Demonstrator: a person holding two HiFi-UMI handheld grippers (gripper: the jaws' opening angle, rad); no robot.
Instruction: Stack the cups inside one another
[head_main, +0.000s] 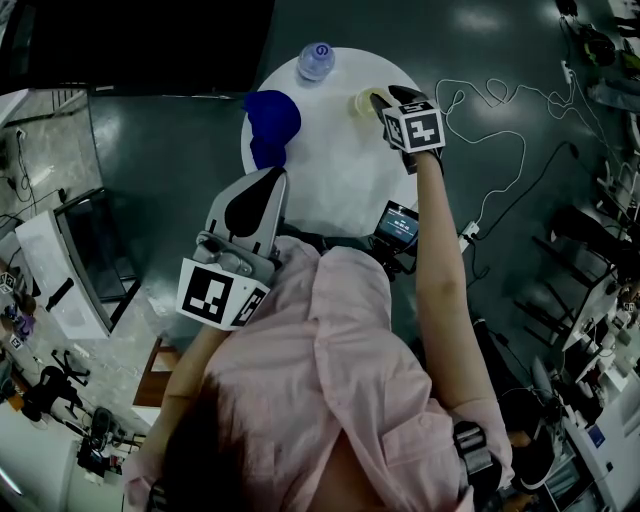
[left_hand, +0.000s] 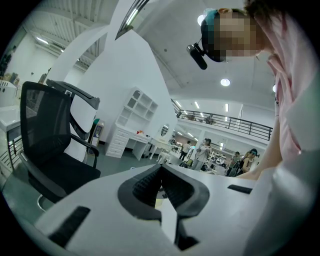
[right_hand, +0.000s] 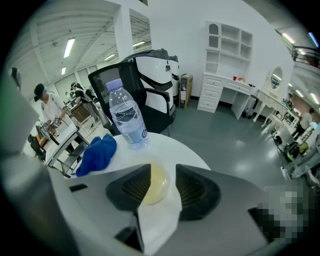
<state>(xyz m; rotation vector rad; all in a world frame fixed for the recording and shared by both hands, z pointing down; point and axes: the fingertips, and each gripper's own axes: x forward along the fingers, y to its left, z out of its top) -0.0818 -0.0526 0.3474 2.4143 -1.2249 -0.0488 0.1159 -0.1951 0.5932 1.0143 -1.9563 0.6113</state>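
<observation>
Cup (right_hand: 156, 187), pale yellow, stands near the right rim of the round white table (right_hand: 170, 147) between the narrowly parted jaws of the right gripper (right_hand: 161, 171), while the left gripper (left_hand: 161, 170), jaws pressed together and empty, hangs at the table's near edge.

Your head camera looks steeply down on the tabletop (head_main: 340, 170). The right claw (right_hand: 160, 180) camera sits low and close, sharing the water bottle (right_hand: 125, 117). The left claw (left_hand: 161, 180) camera faces away.
</observation>
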